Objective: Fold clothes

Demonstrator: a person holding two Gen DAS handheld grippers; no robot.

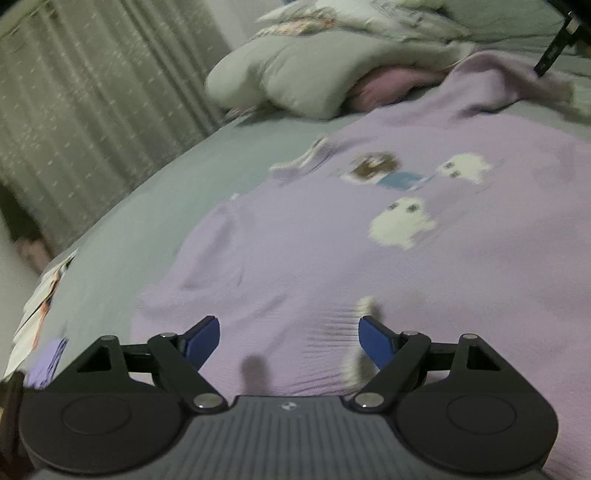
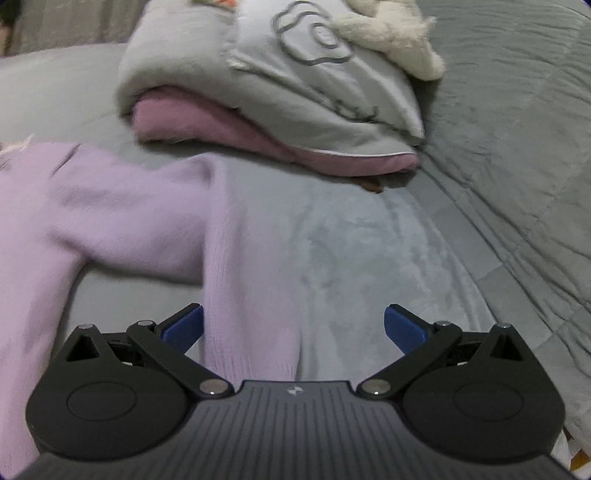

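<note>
A lilac knitted sweater (image 1: 332, 236) with white ghost figures lies spread flat on a grey bed. My left gripper (image 1: 288, 338) is open and empty, just above the sweater's ribbed hem. In the right wrist view one lilac sleeve (image 2: 243, 258) runs down the bed toward the camera and passes between the fingers of my right gripper (image 2: 293, 325), which is open and holds nothing. The sweater's body (image 2: 55, 221) shows at the left of that view. The tip of the right gripper (image 1: 554, 55) shows at the top right of the left wrist view, near the far sleeve.
A pile of folded clothes, grey on top (image 2: 280, 81) and pink underneath (image 2: 229, 129), lies at the head of the bed with a fluffy white item (image 2: 391, 33). A grey quilt (image 2: 517, 147) is bunched at the right. A curtain (image 1: 92, 92) hangs left, papers (image 1: 40, 302) near the bed's edge.
</note>
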